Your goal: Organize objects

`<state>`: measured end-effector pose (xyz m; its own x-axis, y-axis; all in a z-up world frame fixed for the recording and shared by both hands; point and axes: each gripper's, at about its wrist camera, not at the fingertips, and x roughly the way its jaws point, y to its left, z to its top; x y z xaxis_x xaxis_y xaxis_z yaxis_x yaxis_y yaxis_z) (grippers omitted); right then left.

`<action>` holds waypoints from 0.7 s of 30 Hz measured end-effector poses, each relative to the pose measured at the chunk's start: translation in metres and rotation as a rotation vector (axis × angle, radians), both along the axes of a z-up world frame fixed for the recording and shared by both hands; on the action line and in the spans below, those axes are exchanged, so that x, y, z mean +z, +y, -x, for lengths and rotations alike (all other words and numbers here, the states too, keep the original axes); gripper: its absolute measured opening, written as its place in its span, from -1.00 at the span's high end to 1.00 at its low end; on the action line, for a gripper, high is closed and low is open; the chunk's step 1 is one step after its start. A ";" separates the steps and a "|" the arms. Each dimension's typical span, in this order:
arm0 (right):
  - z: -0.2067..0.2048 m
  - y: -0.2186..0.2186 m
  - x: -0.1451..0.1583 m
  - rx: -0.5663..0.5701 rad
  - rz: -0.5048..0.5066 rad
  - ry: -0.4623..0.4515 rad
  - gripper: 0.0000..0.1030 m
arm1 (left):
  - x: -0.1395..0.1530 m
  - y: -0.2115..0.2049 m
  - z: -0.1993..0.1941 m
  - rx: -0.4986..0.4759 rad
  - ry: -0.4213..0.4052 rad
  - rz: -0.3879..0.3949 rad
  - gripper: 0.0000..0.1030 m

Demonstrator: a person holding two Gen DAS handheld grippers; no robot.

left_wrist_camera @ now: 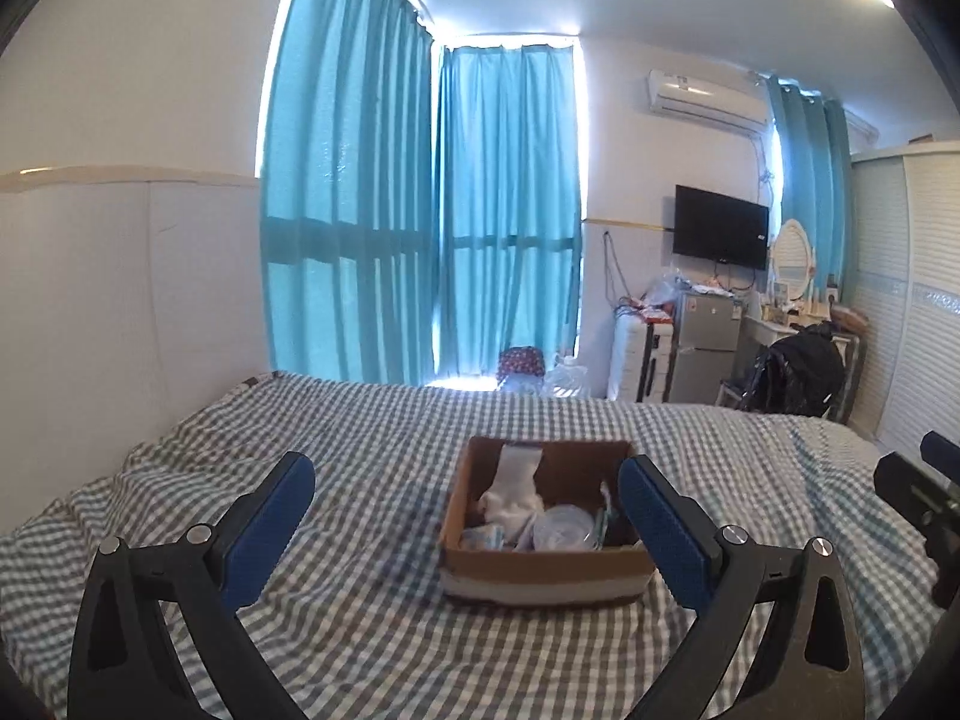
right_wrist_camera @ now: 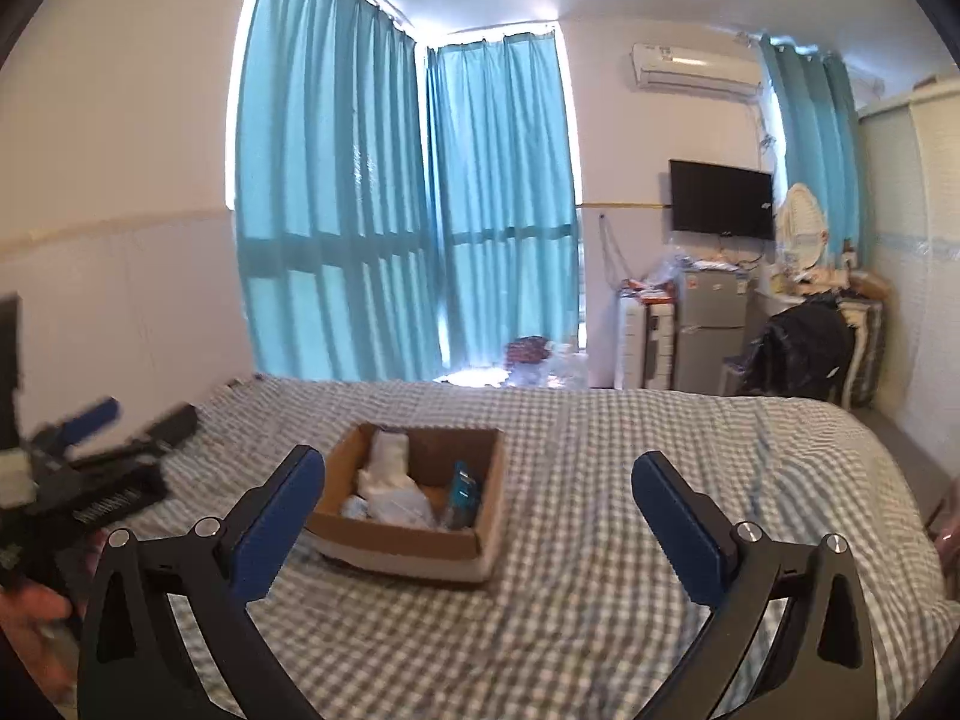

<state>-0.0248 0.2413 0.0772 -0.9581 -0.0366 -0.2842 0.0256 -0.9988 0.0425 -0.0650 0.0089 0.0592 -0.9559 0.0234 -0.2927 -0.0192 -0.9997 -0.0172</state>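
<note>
- The cardboard box [left_wrist_camera: 543, 564] sat mid-bed on the checked bedspread [left_wrist_camera: 360, 630], holding a white sock [left_wrist_camera: 513, 486], crumpled plastic [left_wrist_camera: 564, 528] and a blue packet [right_wrist_camera: 463, 492].
- The left gripper [left_wrist_camera: 467, 525] and right gripper [right_wrist_camera: 478, 519] both hovered short of it, fingers apart and empty.
- Risk (my judgement): the soft bedding could let the box tip or slide if nudged.

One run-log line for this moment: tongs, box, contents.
left tongs: open, empty | right tongs: open, empty | cardboard box: on checked bed, between left tongs | contents: white cloth, blue packet
</note>
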 end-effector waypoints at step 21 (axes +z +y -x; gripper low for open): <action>0.022 -0.010 -0.057 -0.065 0.020 -0.104 -1.00 | -0.049 -0.008 0.001 -0.041 -0.110 -0.059 -1.00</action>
